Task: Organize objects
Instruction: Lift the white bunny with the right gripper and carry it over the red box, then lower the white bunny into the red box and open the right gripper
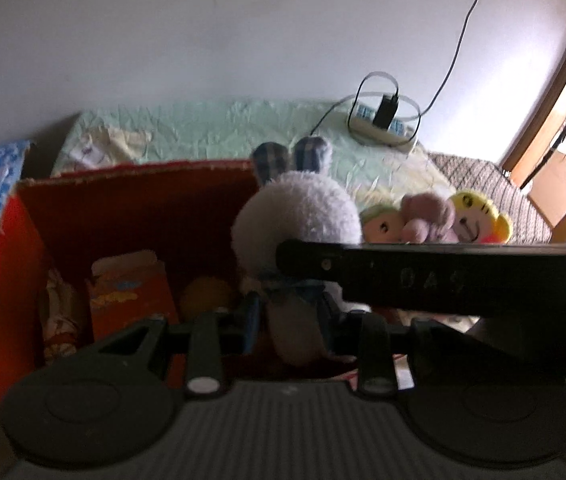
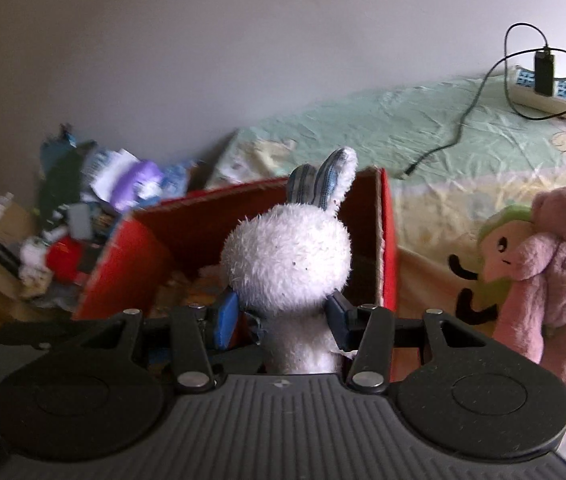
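Your right gripper (image 2: 283, 316) pinches the white bunny (image 2: 287, 260) at its neck over the red box (image 2: 387, 240); your left gripper (image 1: 291, 320) seems spread around the same bunny, though the grip is unclear

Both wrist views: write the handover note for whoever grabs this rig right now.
Right claw: shut on the white plush rabbit with striped ears, held at the open red cardboard box.
Left claw: its fingers flank the same rabbit; grip unclear.
Done: orange carton and other items already in the box.
Left: release the rabbit into the box, then collect the pink plush toy and yellow plush toy from the bed.
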`<state>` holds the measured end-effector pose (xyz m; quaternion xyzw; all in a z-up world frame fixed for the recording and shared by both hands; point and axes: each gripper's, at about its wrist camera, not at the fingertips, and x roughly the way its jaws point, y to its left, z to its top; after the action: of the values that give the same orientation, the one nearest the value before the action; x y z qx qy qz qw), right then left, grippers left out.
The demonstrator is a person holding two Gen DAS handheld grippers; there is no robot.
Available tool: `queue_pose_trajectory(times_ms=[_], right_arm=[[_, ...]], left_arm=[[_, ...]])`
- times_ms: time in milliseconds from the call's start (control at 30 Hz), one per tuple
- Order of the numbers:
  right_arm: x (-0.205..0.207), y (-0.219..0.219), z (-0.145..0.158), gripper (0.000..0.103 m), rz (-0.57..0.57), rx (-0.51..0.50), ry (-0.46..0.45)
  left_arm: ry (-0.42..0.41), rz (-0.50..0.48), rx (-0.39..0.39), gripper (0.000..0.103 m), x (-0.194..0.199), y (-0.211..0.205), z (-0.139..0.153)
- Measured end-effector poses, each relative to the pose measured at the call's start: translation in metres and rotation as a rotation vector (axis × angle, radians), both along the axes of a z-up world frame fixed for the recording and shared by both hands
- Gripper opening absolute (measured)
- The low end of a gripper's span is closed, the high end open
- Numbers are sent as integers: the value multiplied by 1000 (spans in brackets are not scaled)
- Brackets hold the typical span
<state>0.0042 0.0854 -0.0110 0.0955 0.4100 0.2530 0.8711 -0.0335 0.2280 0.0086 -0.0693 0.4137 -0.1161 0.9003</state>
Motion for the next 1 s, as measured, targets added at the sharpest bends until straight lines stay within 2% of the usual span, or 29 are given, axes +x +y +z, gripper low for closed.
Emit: queue_pose_trajectory(times_ms=[100, 333, 500, 600, 633, 667, 800, 867, 933, 1000], right_arm=[[2, 6, -6, 50, -7, -65, 12], [1, 11, -6, 52, -19, -83, 12], [-5, 5, 6, 56, -59, -65, -61], [-2, 1, 9, 48, -83, -32, -81], [-1, 0, 8, 43, -86, -19, -77], [1, -1, 6, 38, -89, -7, -64], [8, -4, -5, 31, -112, 21, 1], [9, -5, -10, 19, -121, 22, 15], [10, -7, -14, 15, -130, 25, 27], [10, -8, -14, 15, -131, 32, 25]], left_arm=[[24, -22, 6, 32, 7, 1, -10], [48, -55, 36, 34, 22, 1, -25], [61, -41, 62, 33, 33, 4, -31], [82, -37, 80, 33, 40, 3, -35], [89, -36, 94, 33, 42, 1, -37], [94, -36, 106, 33, 43, -1, -39], [95, -40, 118, 33, 46, -8, -39], [92, -44, 143, 33, 47, -14, -39], [91, -51, 169, 33, 48, -21, -39], [87, -53, 198, 33, 48, -27, -40]])
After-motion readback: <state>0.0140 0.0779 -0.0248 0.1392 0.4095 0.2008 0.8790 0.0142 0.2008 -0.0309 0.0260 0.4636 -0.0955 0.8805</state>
